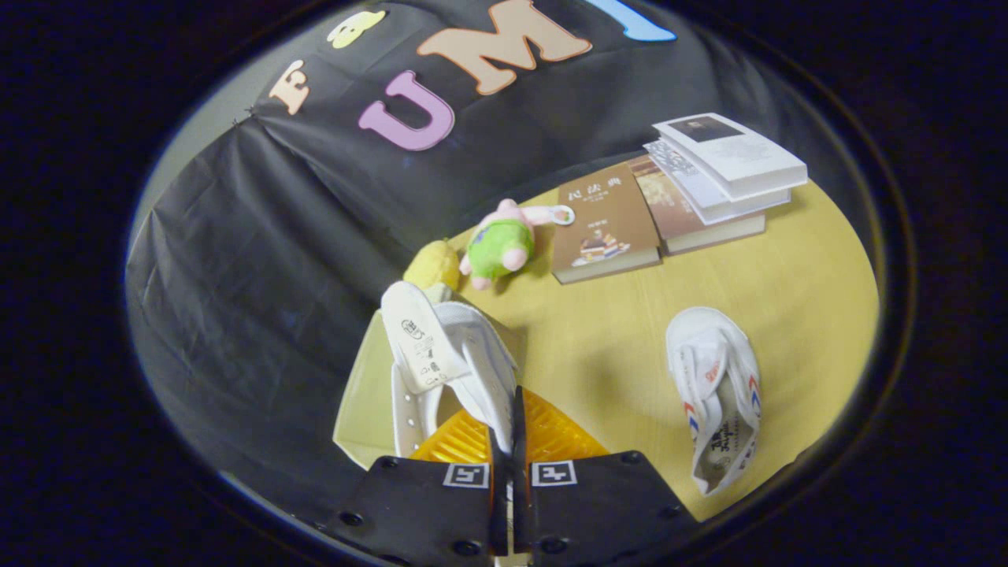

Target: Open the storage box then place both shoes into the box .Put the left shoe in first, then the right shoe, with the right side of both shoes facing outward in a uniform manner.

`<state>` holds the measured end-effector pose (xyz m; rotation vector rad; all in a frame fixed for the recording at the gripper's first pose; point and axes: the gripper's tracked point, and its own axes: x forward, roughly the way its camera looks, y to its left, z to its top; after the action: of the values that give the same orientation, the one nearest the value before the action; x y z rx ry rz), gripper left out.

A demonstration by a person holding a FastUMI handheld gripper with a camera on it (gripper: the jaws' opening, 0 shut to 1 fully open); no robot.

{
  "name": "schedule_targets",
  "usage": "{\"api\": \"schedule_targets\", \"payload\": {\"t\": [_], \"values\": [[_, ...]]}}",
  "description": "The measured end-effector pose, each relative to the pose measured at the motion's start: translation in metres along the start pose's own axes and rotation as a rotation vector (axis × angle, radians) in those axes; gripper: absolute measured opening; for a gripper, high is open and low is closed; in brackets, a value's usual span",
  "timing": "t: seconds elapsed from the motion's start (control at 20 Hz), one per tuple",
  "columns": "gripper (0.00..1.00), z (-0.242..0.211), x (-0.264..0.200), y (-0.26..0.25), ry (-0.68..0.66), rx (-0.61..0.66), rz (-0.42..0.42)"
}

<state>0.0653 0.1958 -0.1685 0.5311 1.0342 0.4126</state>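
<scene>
My gripper [509,441] is shut on the side wall of a white canvas shoe [445,354], which hangs tilted with its tongue and opening toward me. Right under it sits the storage box [362,402], a translucent yellowish box with an orange ribbed part [551,433] showing behind the fingers. The other white shoe [720,394], with red and blue stripes on its side, lies on the wooden table [630,331] to the right of the fingers, opening up.
Beyond the box stand a yellow plush toy [433,265] and a green-and-pink plush toy [500,246]. Farther back right lie a brown book [602,224] and a stack of books [720,177]. Black cloth wall hangs left and behind.
</scene>
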Motion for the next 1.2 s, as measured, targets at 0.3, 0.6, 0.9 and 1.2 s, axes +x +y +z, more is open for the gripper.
{"api": "schedule_targets", "payload": {"t": [0.3,0.6,0.9,1.2], "values": [[0.06,-0.004,0.000,0.083,0.036,0.013,0.099],[0.06,-0.021,0.060,0.157,0.144,0.207,0.118],[0.06,-0.047,0.132,0.138,0.134,0.393,-0.127],[0.06,-0.071,0.166,0.105,0.113,0.436,-0.306]]}}
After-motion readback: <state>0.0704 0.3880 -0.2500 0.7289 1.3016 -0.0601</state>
